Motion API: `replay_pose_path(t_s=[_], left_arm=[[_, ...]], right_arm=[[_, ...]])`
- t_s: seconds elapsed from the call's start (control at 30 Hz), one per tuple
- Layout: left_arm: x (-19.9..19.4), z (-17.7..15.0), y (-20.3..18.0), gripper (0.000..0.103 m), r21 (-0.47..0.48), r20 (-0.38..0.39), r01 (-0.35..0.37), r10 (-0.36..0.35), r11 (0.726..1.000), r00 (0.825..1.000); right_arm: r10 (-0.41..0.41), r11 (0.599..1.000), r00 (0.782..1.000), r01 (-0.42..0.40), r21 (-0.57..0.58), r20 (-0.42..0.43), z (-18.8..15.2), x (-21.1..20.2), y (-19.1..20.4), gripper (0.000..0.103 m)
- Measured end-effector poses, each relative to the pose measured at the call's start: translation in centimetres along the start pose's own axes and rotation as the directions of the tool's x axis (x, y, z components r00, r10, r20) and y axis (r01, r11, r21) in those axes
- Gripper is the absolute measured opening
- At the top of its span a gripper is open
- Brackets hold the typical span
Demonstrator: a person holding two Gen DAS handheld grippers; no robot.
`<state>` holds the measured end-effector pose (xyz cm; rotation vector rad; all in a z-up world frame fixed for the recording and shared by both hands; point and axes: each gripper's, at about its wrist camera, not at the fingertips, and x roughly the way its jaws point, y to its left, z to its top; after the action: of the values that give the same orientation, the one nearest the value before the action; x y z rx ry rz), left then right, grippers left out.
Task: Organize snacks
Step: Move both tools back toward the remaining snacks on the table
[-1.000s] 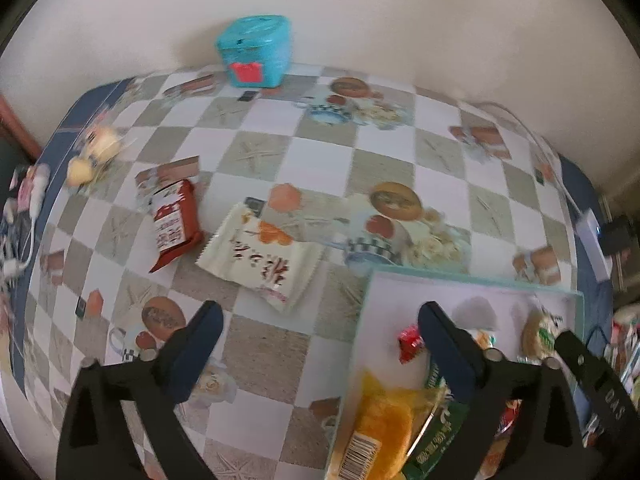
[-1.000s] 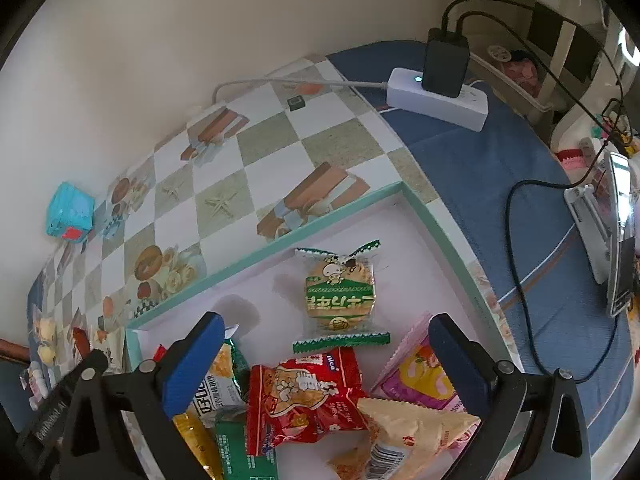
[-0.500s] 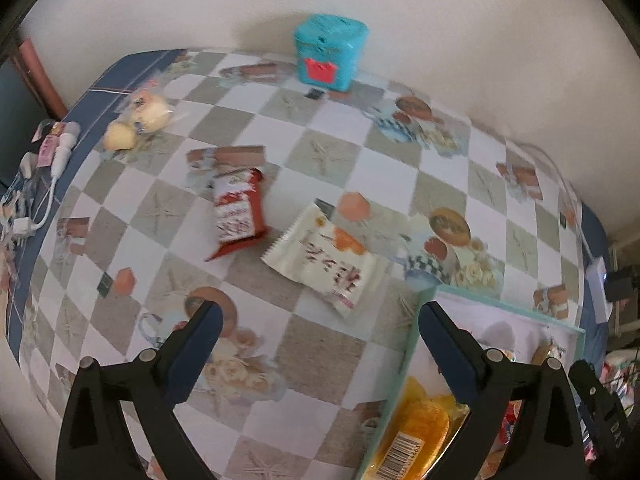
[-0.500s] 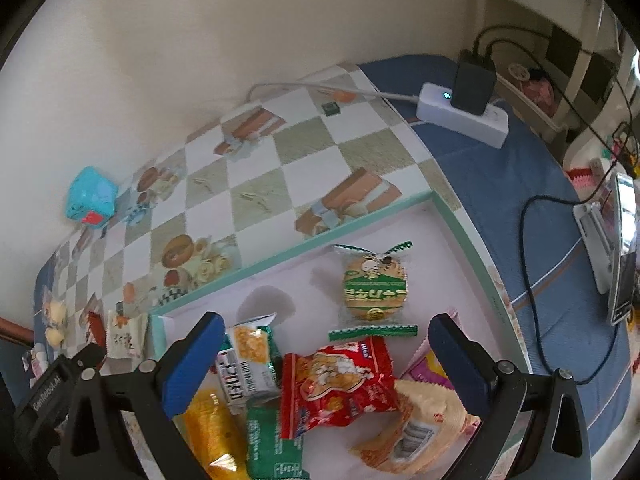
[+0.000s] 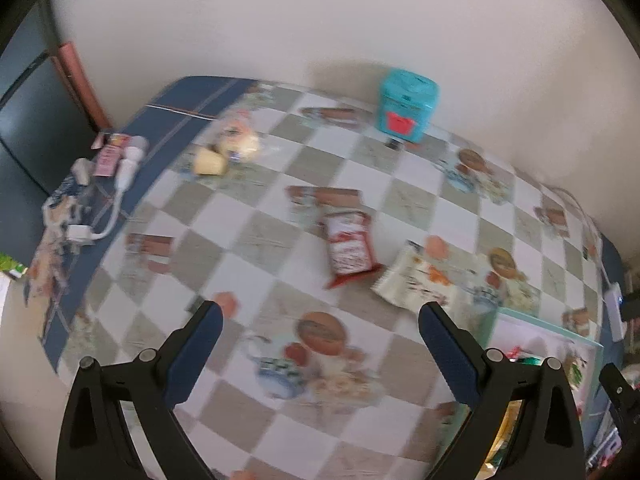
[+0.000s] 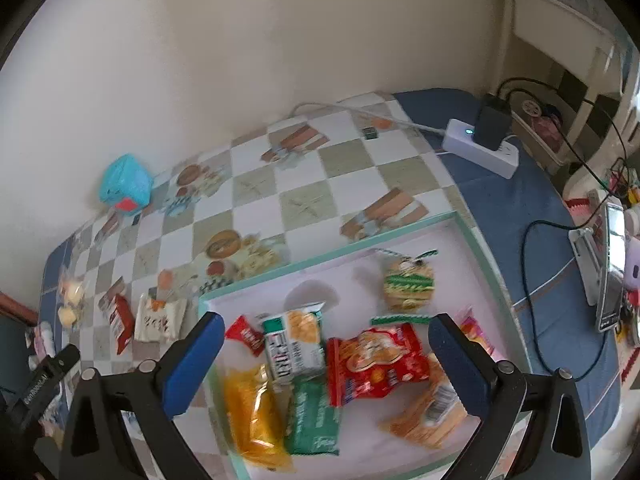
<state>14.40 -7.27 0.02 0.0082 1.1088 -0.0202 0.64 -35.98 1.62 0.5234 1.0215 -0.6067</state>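
My left gripper (image 5: pixel 320 322) is open and empty above the checkered tablecloth. Ahead of it lie a red snack packet (image 5: pixel 347 246) and a white snack packet (image 5: pixel 416 282), side by side. A clear bag of yellow buns (image 5: pixel 228 150) lies far left. My right gripper (image 6: pixel 326 338) is open and empty above the teal-rimmed tray (image 6: pixel 320 262). The tray holds several snacks: a red bag (image 6: pixel 378 362), a white and green packet (image 6: pixel 296 344), an orange bag (image 6: pixel 254 414), a round green-striped one (image 6: pixel 408 282). The red packet (image 6: pixel 120 320) and white packet (image 6: pixel 158 316) show left of the tray.
A teal box (image 5: pixel 408 106) stands by the back wall. A white charger and cable (image 5: pixel 120 176) lie at the table's left edge. A power strip with a black plug (image 6: pixel 486 140) and cables sit right of the tray. A phone stand (image 6: pixel 600 264) is far right.
The left gripper has swung left and back, so the tray has slid to the right edge of its view. The right gripper has pulled back and turned left, showing more of the tray. Both stay open.
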Motion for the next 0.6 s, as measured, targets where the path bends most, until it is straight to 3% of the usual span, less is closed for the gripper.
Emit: replay_pose_path(t_s=[0.23,0.6], left_arm=[[-0.7,0.5,4.2,0.098,-0.029,0.028,-0.074,0.074,0.997,0.997],[-0.3,1.2,9.9,0.098,-0.136,0.017,-0.065,0.068,0.989,0.998]], right_arm=[[0.016,0.997,1.0,-0.016,-0.078,0.009,-1.3,-0.9,4.2,0.103],[0.015,0.984,1.0,-0.015,-0.177,-0.002,-3.5,-0.9,9.8,0.103]])
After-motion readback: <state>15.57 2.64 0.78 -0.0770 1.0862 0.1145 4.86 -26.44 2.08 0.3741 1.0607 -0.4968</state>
